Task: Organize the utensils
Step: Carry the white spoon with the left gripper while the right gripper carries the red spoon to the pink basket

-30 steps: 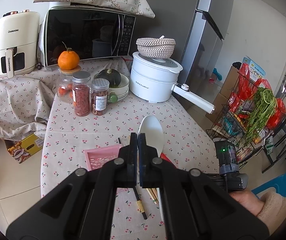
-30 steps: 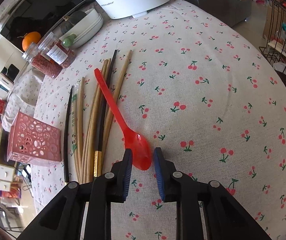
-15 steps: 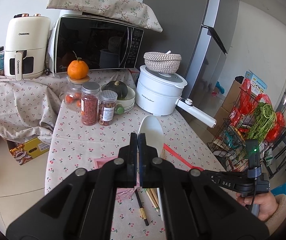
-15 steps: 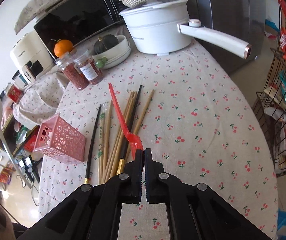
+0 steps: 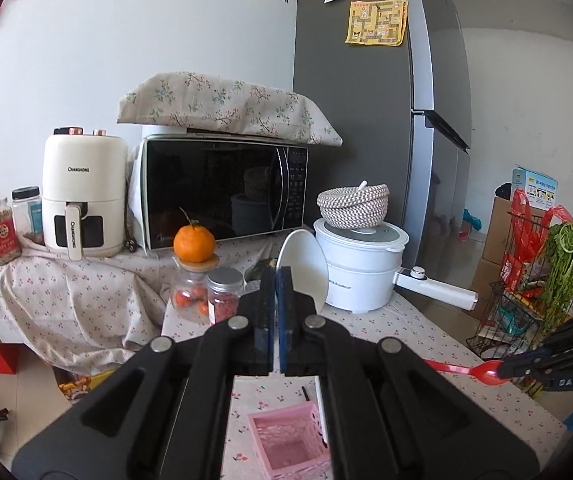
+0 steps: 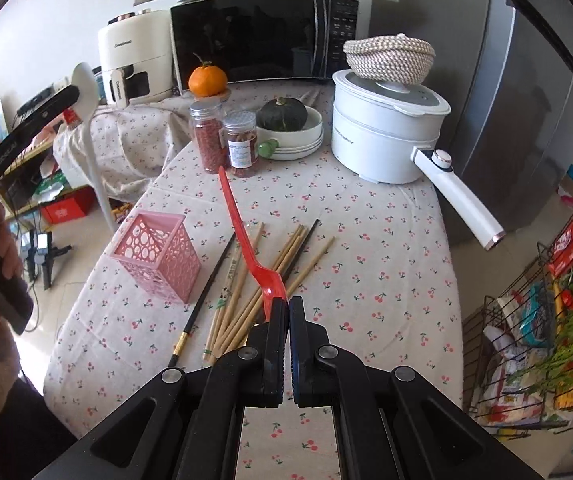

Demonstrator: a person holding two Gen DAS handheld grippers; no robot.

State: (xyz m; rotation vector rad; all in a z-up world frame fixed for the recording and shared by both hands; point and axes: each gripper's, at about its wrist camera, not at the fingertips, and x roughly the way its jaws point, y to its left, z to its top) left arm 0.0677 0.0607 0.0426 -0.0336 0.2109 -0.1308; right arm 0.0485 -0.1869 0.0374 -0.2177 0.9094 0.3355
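Left hand-held gripper (image 5: 275,276): we've got it clamped tight on the white spoon (image 5: 306,268), jaws nearly touching, bowl end sticking up past the tips. From the right wrist view the same spoon (image 6: 86,120) hangs out over the left edge of the worktop, handle pointing down.

Right hand-held gripper (image 6: 287,306): pinched shut on the bowl end of the red spoon (image 6: 242,232). The handle points away from us toward the jars, and the whole spoon is lifted off the cloth above the chopsticks. In the left wrist view we see that red spoon (image 5: 482,371) gripped at the far right.

Pink basket (image 6: 158,256): upright on the worktop, left of the chopsticks, open top. In the left wrist view it sits right below our left gripper (image 5: 286,440).

Chopsticks (image 6: 254,288): a loose bunch of wooden ones lying flat on the cloth, with a couple of black ones (image 6: 202,296) mixed in, the nearest just beside the basket.

Worktop (image 6: 386,272): covered in a cherry-print cloth.

Back of the worktop: two spice jars (image 6: 226,140), an orange (image 6: 207,80) sitting on a jar, a green squash (image 6: 282,114) in a white bowl, a white electric pot (image 6: 382,132) with a woven basket (image 6: 388,58) on its lid.

Behind that: microwave (image 6: 262,36) and a white air fryer (image 6: 130,56).
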